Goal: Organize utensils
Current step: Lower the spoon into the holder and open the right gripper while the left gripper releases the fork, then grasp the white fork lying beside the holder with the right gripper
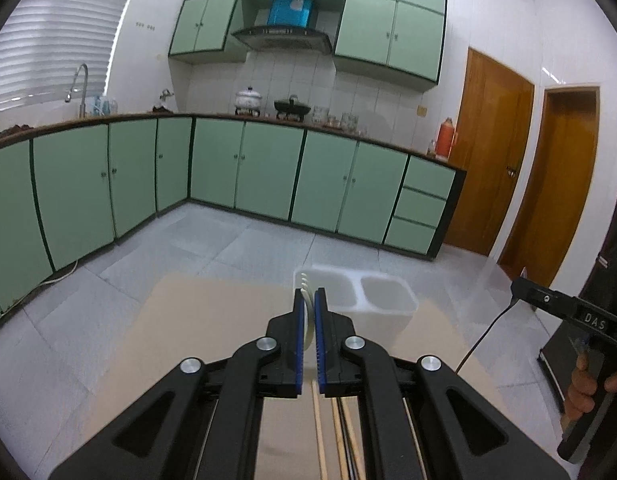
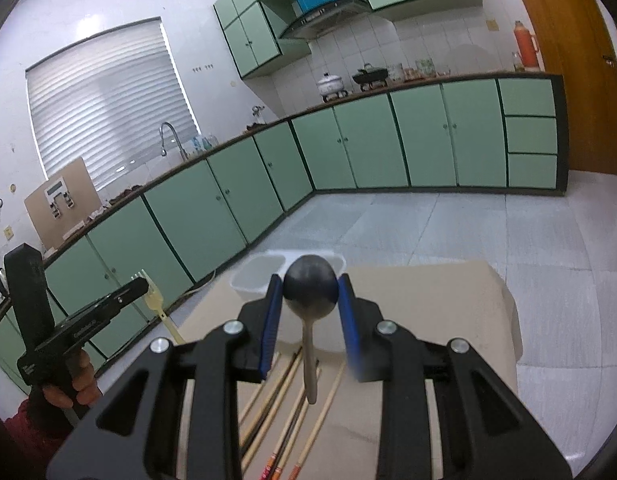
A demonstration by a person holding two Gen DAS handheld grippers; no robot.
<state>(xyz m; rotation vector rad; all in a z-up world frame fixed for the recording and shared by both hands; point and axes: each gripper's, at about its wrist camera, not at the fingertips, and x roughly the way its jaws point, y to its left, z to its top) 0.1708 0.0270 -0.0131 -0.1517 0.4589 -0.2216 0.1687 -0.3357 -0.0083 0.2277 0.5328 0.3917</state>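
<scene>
Green kitchen cabinets (image 1: 244,160) line the walls behind a tan-covered table (image 2: 448,304). Left gripper (image 1: 309,300) is clamped on a cream fork (image 1: 307,312); right gripper (image 2: 310,292) squeezes a dark spoon (image 2: 310,284) by its bowl — both held above chopsticks (image 2: 276,396), near the white two-compartment holder (image 1: 384,300).
</scene>
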